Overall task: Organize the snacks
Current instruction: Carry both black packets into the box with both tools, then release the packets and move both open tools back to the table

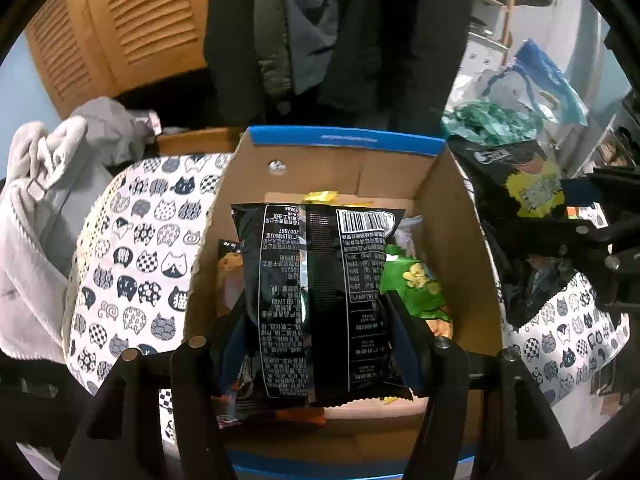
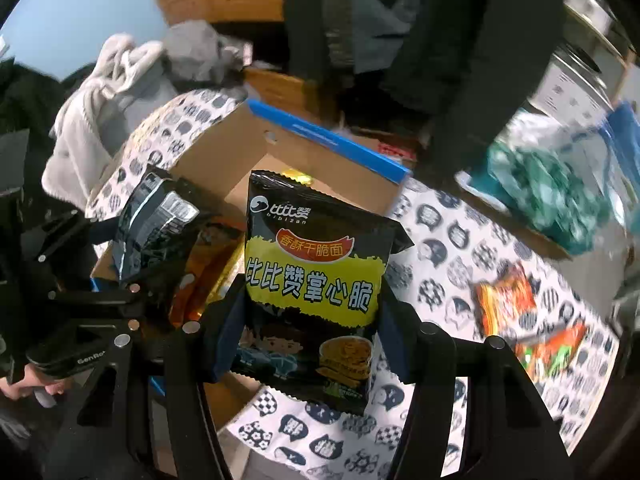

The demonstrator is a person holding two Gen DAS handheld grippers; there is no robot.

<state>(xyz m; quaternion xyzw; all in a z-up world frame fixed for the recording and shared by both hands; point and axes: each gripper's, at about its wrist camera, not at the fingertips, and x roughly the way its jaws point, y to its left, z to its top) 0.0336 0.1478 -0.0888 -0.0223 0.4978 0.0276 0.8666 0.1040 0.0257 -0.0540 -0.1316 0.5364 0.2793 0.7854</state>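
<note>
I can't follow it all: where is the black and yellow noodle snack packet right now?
The black and yellow packet is held in the right gripper, above the cat-print tablecloth, at the right edge of the cardboard box.

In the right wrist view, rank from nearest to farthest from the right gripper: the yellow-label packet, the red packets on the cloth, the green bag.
1. Yellow-label packet: held between the right gripper fingers.
2. Red packets: on the cat-print cloth, to the right.
3. Green bag: far right, past the cloth's edge.

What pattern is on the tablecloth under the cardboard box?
The tablecloth is white with black-and-white cat heads, clearest in the left wrist view, beside the cardboard box.
</note>
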